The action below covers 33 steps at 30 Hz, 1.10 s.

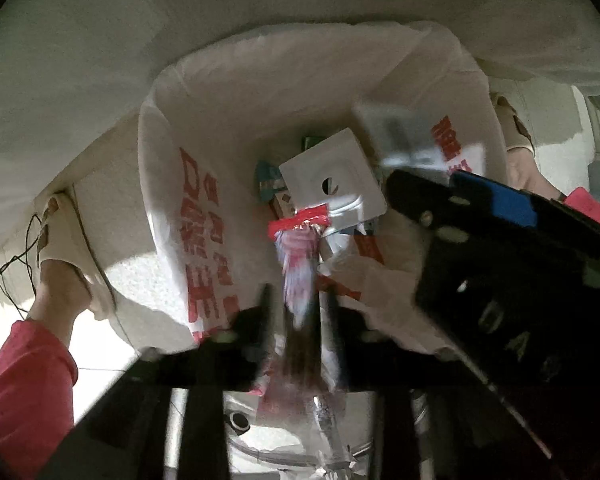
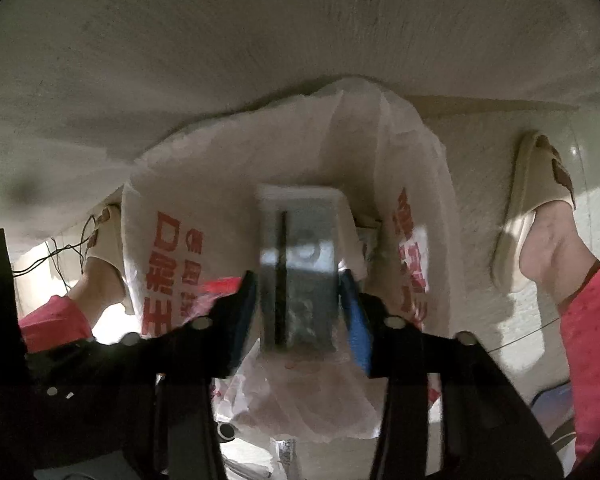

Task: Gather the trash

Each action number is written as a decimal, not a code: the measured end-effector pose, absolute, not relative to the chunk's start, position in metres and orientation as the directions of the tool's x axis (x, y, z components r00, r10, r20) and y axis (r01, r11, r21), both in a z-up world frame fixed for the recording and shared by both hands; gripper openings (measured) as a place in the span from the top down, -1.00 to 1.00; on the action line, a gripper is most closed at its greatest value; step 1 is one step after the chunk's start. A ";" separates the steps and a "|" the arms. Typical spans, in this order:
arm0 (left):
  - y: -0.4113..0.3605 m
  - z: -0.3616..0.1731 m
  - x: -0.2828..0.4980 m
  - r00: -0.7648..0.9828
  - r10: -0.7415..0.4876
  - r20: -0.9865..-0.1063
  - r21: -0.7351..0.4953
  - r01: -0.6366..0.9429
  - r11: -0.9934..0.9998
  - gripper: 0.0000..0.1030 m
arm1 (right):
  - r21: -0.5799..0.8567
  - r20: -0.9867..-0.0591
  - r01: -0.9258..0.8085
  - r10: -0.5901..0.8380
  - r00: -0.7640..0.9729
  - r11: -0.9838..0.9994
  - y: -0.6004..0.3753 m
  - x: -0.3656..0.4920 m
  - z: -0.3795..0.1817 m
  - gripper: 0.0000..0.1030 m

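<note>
Right claw [image 2: 296, 300]: jaws flank grey box [image 2: 298, 264], grasp uncertain
Left claw [image 1: 296, 304]: wrapper [image 1: 298, 276] between jaws, grasp uncertain
Bag [image 1: 172, 208]: mouth at 12 o'clock below both

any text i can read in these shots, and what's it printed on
Large red Chinese characters on the white plastic bag: only "口" reads clearly; the rest are blurred.
Red characters on the bag's other side: blurred, unreadable.
White box: no legible print.
Red and white wrapper: motion-blurred, unreadable.
</note>
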State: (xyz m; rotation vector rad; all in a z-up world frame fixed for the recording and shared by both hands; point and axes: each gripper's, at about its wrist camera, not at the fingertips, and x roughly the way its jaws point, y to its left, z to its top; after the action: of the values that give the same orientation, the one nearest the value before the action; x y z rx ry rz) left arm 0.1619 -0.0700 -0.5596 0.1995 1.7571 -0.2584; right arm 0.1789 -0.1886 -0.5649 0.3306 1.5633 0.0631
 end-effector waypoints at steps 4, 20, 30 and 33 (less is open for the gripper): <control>-0.069 -0.559 0.164 -0.200 -0.006 -0.980 -0.060 0.264 0.963 -0.06 | 0.234 -0.972 0.160 0.234 0.021 0.959 -0.185 0.179 -0.564 -0.12; -0.045 -0.515 0.164 -0.129 -0.001 -0.992 -0.023 0.171 0.985 -0.50 | 0.116 -0.992 0.140 0.108 0.062 0.983 -0.199 0.162 -0.510 -0.55; -0.037 -0.454 0.147 -0.022 0.017 -1.000 0.014 0.145 0.989 -0.52 | 0.050 -0.981 0.132 0.024 0.192 0.990 -0.205 0.127 -0.430 -0.71; -0.036 -0.433 0.137 0.016 0.013 -1.000 0.015 0.133 0.991 -0.52 | 0.013 -0.979 0.121 -0.012 0.204 0.993 -0.205 0.115 -0.412 -0.73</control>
State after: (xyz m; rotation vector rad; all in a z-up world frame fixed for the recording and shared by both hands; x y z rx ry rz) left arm 0.1370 -0.0360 -0.4333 0.1157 1.5533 -0.0940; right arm 0.1148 -0.2045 -0.4117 0.0933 1.3629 -0.0932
